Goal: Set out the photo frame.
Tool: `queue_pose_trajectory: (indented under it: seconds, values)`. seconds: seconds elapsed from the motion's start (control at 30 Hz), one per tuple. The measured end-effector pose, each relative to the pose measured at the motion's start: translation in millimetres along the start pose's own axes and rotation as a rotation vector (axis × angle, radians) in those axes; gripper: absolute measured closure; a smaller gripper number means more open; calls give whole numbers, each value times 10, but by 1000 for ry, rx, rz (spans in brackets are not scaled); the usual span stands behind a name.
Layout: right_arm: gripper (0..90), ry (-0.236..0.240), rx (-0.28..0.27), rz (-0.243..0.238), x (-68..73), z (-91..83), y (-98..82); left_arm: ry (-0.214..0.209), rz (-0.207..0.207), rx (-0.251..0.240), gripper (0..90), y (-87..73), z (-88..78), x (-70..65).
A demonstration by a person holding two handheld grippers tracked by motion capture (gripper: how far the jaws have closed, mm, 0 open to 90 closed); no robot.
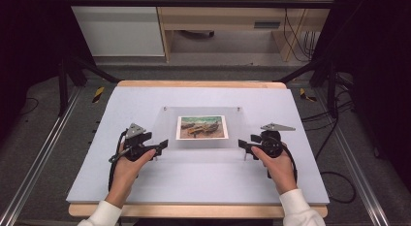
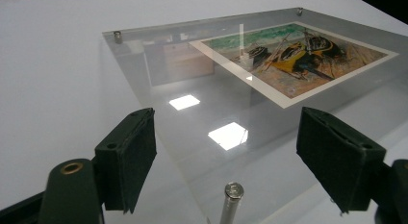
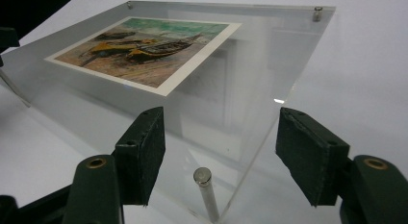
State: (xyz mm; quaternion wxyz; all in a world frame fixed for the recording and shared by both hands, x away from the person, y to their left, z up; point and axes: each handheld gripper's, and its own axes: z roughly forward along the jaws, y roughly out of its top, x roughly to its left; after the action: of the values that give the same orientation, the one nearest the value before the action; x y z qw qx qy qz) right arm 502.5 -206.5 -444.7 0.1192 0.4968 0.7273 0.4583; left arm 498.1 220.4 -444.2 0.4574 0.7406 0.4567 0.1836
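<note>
Where it lies flat, the clear frame (image 1: 202, 130) shows a boat print (image 1: 202, 127).

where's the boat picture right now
The boat picture lies under the clear acrylic sheet at the middle of the table in the high view, between the two open hand-held grippers.

A recording station in what appears to be a lab: a pale board laid on a wooden table (image 1: 194, 84) stands inside a frame of dark metal bars (image 1: 194, 3), with aluminium rails (image 1: 39, 158) running along the grey floor on both sides. Black cables (image 1: 334, 180) trail across the floor, yellow-and-black hazard tape (image 1: 98, 93) marks it, and plain wooden furniture (image 1: 218, 22) lines the far wall.
</note>
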Motion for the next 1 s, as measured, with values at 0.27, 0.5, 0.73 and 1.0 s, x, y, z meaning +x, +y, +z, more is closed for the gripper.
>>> queue_pose_trajectory:
  seconds: [0.27, 0.5, 0.73, 1.0]
  values:
    - [323, 36, 5, 29, -12, 27, -8, -4, -5, 2, 219, -2, 7, -4]
    - [295, 48, 9, 59, -12, 39, -20, -6, -6, 11, 218, -8, 19, -5]
    - [284, 53, 10, 57, -18, 44, -23, -7, -15, 16, 208, -9, 28, -3]
    - [255, 61, 18, 73, -19, 58, -21, -17, -38, 23, 200, -15, 31, 13]
